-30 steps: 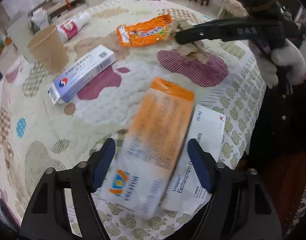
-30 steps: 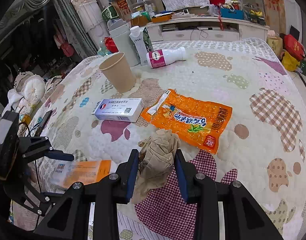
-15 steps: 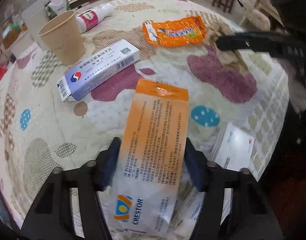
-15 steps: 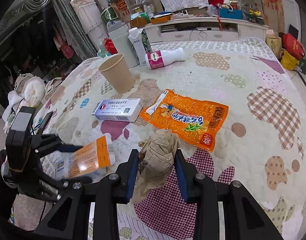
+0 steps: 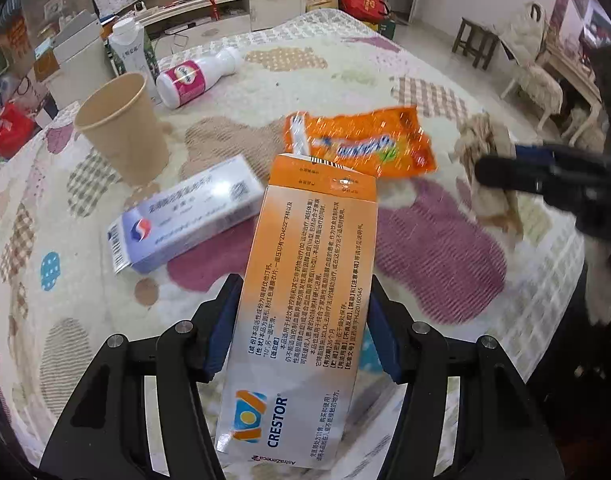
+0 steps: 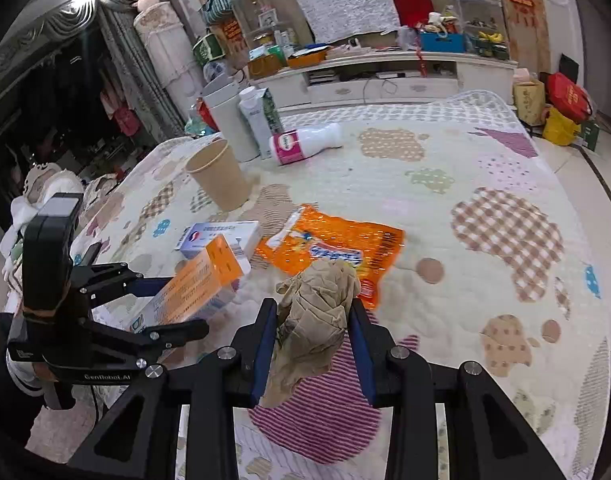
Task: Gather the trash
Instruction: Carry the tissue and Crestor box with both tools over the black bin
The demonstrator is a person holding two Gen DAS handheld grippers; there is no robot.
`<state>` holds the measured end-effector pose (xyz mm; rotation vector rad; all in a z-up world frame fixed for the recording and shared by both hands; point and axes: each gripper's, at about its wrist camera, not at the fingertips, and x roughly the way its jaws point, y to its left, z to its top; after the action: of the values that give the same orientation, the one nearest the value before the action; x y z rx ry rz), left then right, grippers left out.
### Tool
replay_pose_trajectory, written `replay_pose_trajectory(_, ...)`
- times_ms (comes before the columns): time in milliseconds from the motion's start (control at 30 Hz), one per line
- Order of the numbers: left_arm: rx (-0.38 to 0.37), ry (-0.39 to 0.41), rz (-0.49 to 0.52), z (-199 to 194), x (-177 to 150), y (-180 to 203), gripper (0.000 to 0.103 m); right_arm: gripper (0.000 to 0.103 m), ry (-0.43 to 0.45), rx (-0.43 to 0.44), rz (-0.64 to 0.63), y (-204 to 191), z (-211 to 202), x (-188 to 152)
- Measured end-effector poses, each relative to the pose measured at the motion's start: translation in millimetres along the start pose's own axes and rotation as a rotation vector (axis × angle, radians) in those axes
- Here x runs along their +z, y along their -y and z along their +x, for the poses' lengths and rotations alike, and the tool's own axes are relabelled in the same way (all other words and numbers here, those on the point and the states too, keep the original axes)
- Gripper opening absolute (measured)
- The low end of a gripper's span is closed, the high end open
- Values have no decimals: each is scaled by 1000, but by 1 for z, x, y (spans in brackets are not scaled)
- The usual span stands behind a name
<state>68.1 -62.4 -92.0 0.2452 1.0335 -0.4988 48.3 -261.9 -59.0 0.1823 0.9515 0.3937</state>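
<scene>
We worked over a wide quilted bedspread [image 6: 485,184] patterned with plaid and dotted patches, which carried all the trash. Beyond its far edge stood a long white low cabinet [image 6: 385,76] crowded with boxes.

The left gripper [image 5: 301,320] came next in size: its blue-padded fingers [image 5: 221,332] were pressed against both sides of a long orange-and-white Crestor medicine carton [image 5: 305,300], which it held lifted clear of the bedspread and tilted, its orange end pointing away from the camera. In the right wrist view that same carton [image 6: 193,292] hung above the near left part of the bedspread.

The right gripper [image 6: 311,340] pinched a crumpled brown paper wad [image 6: 313,320] between its blue pads, and the wad drooped down over a purple striped patch, just in front of the flat orange foil snack wrapper [image 6: 333,248] lying on the bedspread.

A tan paper cup [image 6: 219,180] stood upright towards the far left. A white-and-lavender rectangular medicine box [image 6: 221,236] lay flat between the cup and the wrapper, close beside the wrapper's left end. A white plastic bottle with a pink label [image 6: 305,144] lay on its side further back, near a green-and-white drink carton [image 6: 261,120] standing upright beside a pale cylindrical container [image 6: 225,124].
</scene>
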Motion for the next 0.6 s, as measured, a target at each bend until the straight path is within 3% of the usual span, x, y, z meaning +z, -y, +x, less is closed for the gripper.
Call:
replay_pose_trajectory(367, 0, 54, 18, -11, 37, 49, 58, 34, 50, -55, 70, 47, -32, -10)
replay_pose_trajectory(600, -60, 70, 40, -5, 64, 92, 58, 34, 78, -109, 120, 83, -58, -20)
